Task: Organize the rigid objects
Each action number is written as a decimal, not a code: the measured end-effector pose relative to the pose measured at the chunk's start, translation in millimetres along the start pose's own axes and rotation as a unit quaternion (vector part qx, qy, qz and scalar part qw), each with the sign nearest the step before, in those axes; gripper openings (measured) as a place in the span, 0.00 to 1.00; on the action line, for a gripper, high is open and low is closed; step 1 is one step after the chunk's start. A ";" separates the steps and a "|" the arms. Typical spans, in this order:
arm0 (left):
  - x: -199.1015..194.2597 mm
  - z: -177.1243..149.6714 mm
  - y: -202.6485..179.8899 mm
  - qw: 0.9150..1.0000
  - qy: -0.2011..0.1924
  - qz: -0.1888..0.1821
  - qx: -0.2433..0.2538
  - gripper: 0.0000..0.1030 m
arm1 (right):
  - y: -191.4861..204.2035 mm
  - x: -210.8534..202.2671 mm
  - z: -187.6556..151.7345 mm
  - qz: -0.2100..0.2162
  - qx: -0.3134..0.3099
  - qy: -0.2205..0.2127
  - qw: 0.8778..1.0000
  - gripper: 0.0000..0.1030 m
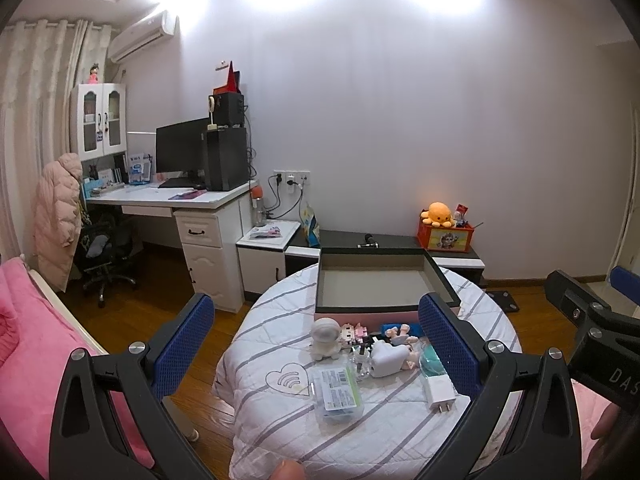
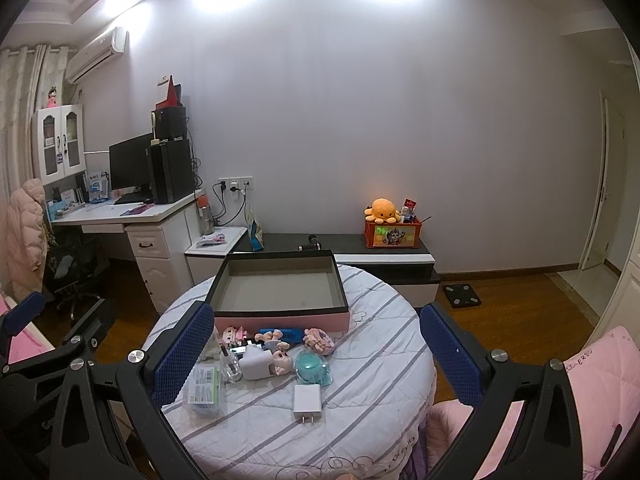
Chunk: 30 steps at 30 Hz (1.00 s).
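Left tool [image 1: 316,344] and right tool [image 2: 316,348]: fingers spread apart, holding nothing. Small rigid objects, including a white plug-in charger [image 2: 307,402], lie on the round quilt-covered desk [image 2: 360,420], before the shallow pink-sided box [image 2: 280,286].

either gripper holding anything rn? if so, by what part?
Nothing held. Left gripper and right gripper are both open and empty, hovering above the round table; the white charger and other items lie untouched.

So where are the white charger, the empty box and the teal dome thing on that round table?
Charger [image 2: 307,401]: right wrist view, middle of its white body.
Box [image 2: 280,289]: right wrist view, bare grey floor inside it.
Teal dome [image 2: 313,366]: right wrist view, top of the dome.
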State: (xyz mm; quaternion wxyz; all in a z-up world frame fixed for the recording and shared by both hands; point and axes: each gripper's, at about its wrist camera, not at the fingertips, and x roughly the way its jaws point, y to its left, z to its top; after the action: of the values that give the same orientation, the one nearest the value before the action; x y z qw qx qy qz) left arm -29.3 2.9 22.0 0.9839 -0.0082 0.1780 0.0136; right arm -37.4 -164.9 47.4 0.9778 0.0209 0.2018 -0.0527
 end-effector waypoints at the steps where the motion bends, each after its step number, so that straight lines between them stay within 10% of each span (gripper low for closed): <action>1: 0.9 0.0 1.6 1.000 -0.001 0.000 -0.002 1.00 | 0.9 0.7 1.0 0.000 -0.001 0.000 1.000 1.00; 30: 80.7 -24.9 1.8 0.999 0.043 -0.004 0.008 1.00 | -9.5 82.0 -18.2 -0.005 -0.007 0.070 0.997 1.00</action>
State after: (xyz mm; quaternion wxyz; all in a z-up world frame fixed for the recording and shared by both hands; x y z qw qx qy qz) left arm 37.5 6.0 -29.6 0.9753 -0.0018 0.2205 0.0076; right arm 29.3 -181.0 -2.1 0.9610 0.0165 0.2705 -0.0547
